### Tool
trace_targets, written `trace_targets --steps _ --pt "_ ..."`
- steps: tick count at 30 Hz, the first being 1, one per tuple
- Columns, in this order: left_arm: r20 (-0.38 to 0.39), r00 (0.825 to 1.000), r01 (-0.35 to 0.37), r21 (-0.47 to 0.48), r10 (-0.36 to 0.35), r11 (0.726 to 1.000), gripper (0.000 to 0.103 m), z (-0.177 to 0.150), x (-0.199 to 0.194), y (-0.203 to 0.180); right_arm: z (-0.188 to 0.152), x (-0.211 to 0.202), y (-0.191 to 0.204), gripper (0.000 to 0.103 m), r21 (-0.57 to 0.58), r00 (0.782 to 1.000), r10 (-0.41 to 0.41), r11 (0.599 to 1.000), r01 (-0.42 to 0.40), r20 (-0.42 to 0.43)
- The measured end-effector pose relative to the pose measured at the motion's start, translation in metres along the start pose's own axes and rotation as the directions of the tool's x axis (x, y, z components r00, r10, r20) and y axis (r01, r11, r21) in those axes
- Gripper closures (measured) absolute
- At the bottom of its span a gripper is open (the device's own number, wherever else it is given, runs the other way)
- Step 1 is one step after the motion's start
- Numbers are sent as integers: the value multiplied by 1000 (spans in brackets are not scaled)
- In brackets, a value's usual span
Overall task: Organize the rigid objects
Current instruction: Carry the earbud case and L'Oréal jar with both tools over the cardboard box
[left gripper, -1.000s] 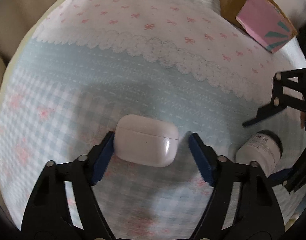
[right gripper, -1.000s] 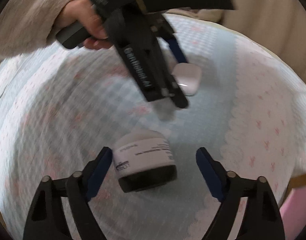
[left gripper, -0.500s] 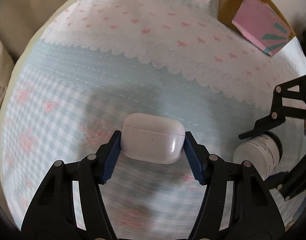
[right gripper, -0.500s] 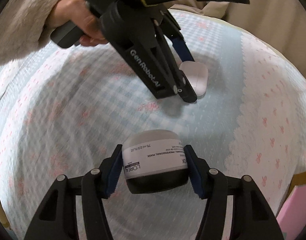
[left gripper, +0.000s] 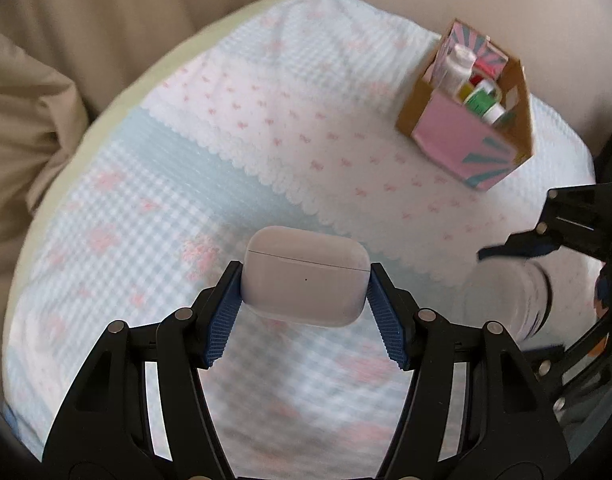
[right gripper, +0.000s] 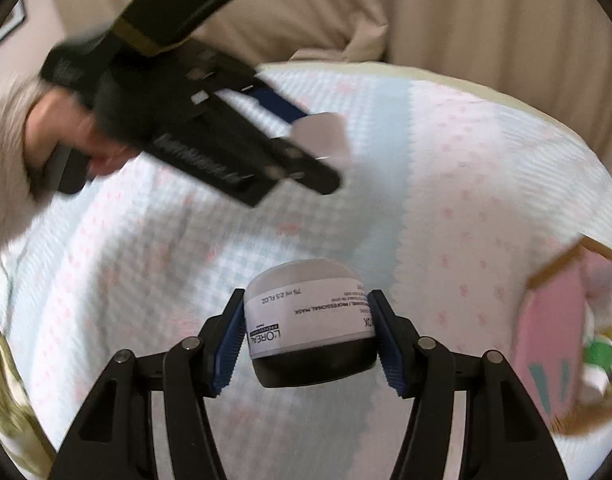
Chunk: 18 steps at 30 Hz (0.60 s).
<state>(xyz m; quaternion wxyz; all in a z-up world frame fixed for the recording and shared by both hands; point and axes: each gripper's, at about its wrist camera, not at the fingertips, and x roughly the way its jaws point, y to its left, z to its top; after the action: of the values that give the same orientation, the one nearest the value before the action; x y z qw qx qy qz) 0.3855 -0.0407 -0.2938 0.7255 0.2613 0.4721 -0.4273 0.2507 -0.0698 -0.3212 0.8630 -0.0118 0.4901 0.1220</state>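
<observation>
Left wrist view: the left gripper clamps a smooth white earbud case with rounded corners between ribbed blue pads, above the soft quilted cloth. Right gripper clamps a round jar — white label, glossy black lid — while a cardboard box of bottles stands well apart.

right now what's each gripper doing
left gripper: shut on the white earbuds case
right gripper: shut on the L'Oreal mask jar
</observation>
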Motion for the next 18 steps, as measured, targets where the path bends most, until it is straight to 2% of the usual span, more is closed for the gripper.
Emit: trace_targets --steps 3,10,14,18 --pt "25 1000 -5 -18 6 1000 44 12 -33 -22 -3 -38 -9 48 67 1000 -25 997 24 11" --pt "73 997 -12 -62 17 998 44 54 -89 -77 -2 -130 -58 48 180 997 -70 981 65 19" --pt "94 995 -12 -90 20 996 44 81 -105 -117 -5 -171 -99 48 250 997 -78 966 69 29" --pt "101 995 -7 -132 21 991 44 104 -105 -155 -9 -201 -147 48 292 996 -88 953 78 20"
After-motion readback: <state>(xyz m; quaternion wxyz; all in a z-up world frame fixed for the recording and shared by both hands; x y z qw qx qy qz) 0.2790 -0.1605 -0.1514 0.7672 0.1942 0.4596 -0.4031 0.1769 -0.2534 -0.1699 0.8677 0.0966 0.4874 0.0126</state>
